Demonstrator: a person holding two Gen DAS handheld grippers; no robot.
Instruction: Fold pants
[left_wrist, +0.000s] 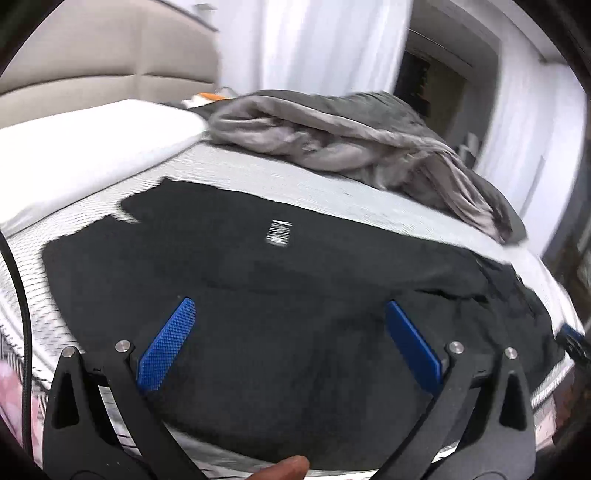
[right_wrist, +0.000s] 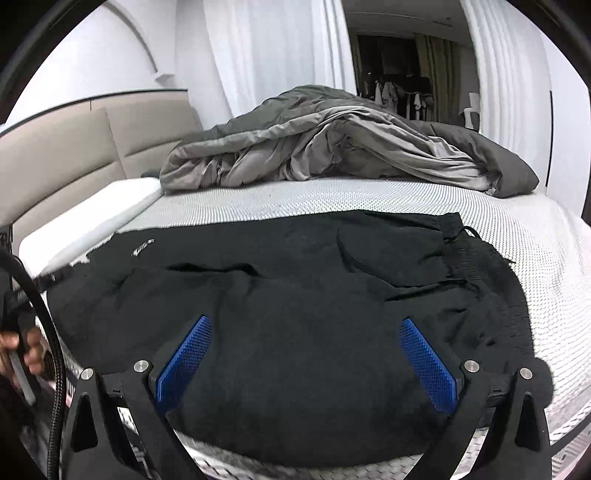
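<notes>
Black pants (left_wrist: 295, 295) lie spread across the near part of a bed with a small white label (left_wrist: 279, 232) on the far side. In the right wrist view the same pants (right_wrist: 295, 314) show their gathered waistband and drawstring (right_wrist: 476, 251) at the right end. My left gripper (left_wrist: 291, 314) is open, its blue pads (left_wrist: 166, 347) wide apart just above the cloth. My right gripper (right_wrist: 306, 332) is open too, with one blue pad (right_wrist: 428, 365) to each side over the pants and nothing between them.
A rumpled grey duvet (right_wrist: 332, 147) lies across the far half of the white patterned mattress (right_wrist: 295, 199). A white pillow (left_wrist: 85, 147) and a beige padded headboard (right_wrist: 74, 147) are at the left. A black cable (right_wrist: 48, 332) and a hand (right_wrist: 22, 350) appear at the lower left.
</notes>
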